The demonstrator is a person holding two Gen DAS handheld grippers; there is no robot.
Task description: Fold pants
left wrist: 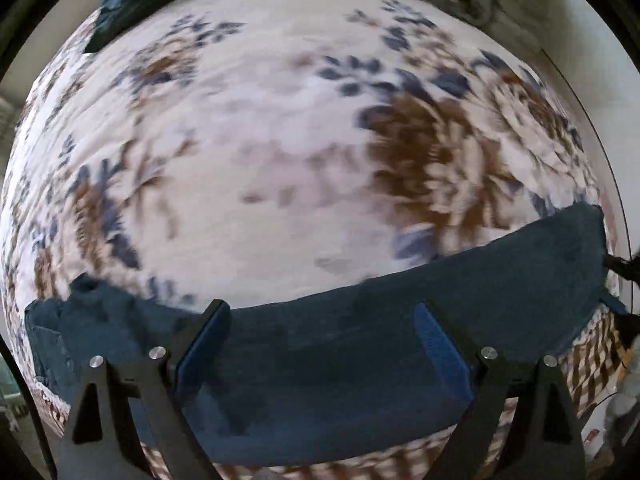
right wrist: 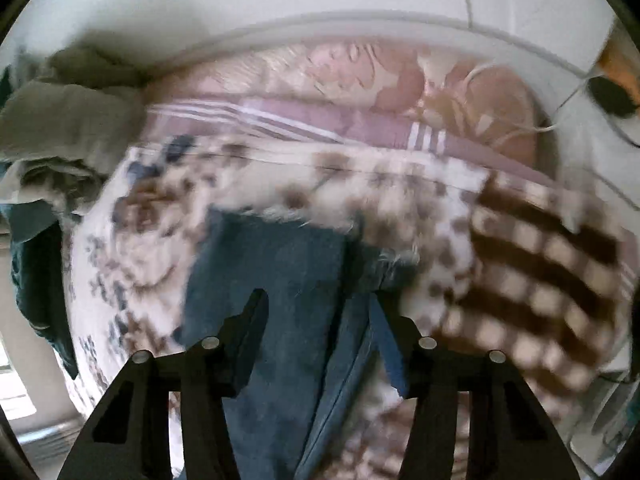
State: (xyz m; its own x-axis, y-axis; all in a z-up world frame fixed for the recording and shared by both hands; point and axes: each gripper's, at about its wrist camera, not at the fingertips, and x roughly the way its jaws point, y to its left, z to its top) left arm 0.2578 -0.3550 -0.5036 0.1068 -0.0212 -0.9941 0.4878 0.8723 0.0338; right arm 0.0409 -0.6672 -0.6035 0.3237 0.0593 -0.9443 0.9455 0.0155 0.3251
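left view: my left gripper [left wrist: 322, 354] gapes over pants [left wrist: 320, 360], lower frame. right view only: my right gripper [right wrist: 320, 336] empty, ajar; grey cloth [right wrist: 68, 120] upper left.

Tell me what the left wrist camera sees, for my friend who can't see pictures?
Dark blue pants lie flat across a flowery bedspread, blurry from movement. The left gripper hangs above them, jaws wide open, holding nothing.
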